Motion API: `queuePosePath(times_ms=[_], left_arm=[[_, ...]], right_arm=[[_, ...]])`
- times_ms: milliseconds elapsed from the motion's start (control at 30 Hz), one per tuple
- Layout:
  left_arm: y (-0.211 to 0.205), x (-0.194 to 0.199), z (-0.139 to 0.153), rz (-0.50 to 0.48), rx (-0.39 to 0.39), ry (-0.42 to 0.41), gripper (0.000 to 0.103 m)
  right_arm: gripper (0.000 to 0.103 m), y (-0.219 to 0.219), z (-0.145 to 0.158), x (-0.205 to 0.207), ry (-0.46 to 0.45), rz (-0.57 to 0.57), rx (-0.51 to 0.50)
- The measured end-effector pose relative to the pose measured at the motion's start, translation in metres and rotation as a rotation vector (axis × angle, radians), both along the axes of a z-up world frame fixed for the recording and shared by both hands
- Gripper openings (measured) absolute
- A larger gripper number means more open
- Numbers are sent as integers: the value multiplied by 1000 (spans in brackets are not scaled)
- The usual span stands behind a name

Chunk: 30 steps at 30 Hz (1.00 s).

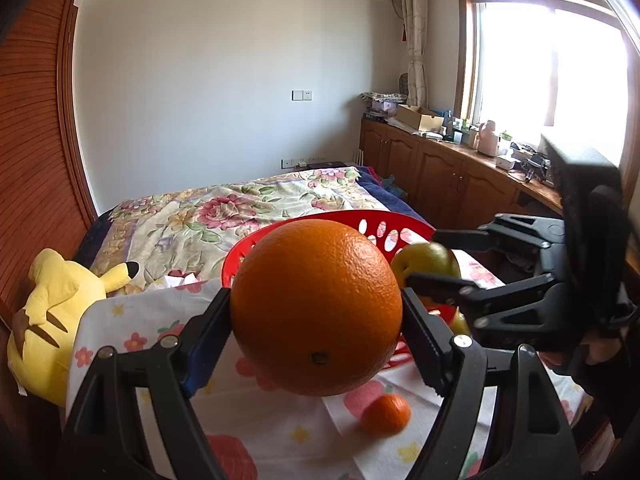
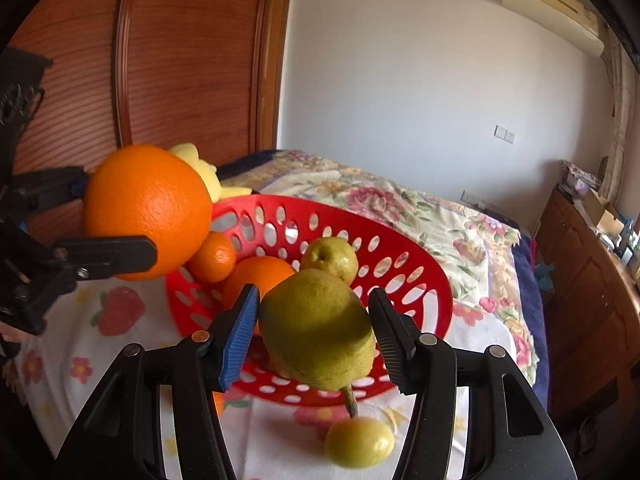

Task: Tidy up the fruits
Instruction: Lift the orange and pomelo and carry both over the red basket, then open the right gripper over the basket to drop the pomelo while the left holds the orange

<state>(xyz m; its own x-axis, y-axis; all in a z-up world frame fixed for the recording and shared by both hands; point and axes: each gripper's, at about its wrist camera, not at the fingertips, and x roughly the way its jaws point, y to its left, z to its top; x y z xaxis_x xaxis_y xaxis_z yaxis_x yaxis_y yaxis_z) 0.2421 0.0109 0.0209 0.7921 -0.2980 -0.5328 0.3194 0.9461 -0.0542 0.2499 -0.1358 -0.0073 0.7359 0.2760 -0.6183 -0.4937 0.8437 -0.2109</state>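
A large orange is clamped between the fingers of the left gripper, raised above the strawberry-print cloth on the bed, near the red basket. A green pear is held by the right gripper over the basket's near rim, stem down.
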Motion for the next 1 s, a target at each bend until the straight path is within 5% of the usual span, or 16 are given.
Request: queuePosePath(times_ms=[200,233,300,1000], left_arm=[[-4,23,-6,-5,13,19,80],[-5,27,-8,-6,15,25,80],[-8,34,-10,-5,25,27,80],[-24,113,-16,17,111,112,80]], right_arm=[[54,1,-23,22,37,9,-51],[48,0,-24,24,42,10,-51],[19,-3,-24,28,37,4,-52],[25,-28,-21,22,49,-10,69]])
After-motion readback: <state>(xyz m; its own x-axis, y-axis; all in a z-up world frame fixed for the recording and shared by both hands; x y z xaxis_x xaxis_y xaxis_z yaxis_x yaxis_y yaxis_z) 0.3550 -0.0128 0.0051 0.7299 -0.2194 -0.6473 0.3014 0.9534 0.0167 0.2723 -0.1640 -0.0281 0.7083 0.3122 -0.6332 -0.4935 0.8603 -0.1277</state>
